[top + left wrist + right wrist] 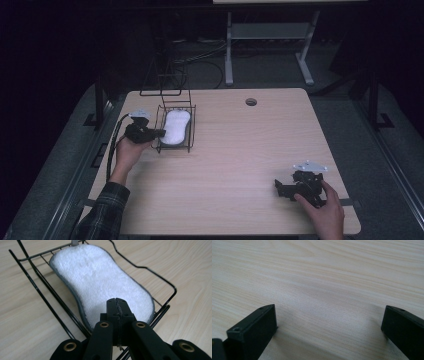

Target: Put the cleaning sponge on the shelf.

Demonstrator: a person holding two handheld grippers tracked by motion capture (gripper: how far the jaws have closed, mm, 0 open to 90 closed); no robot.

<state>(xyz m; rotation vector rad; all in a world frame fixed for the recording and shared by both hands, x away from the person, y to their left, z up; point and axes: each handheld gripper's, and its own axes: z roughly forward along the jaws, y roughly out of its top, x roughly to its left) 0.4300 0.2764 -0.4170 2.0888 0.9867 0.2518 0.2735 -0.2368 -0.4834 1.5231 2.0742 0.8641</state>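
The white fluffy pad [100, 282] lies flat inside the black wire basket [37, 287], near the back left part of the counter [240, 165]. In the high view the basket [175, 131] sits well away from the counter's right side.

The left hand-held gripper [159, 133] is the near one. It comes at the basket from the left side, and its tip is right at the basket's left edge. In the left gripper view its tips [117, 305] are over the near end of the pad. Its two jaws are pressed tight together with nothing between them. I cannot tell if the tips touch the pad or just hang over it.

The pad is long and narrow in the middle, like a peanut. In the left gripper view its long way runs away from the left hand-held gripper, up and to the left. So this gripper points along the pad, not across it. To pick the pad up, I think it must first open its jaws.

The right hand-held gripper [280, 188] rests far away on the front right of the counter. Its jaws are wide apart over bare wood, holding nothing.
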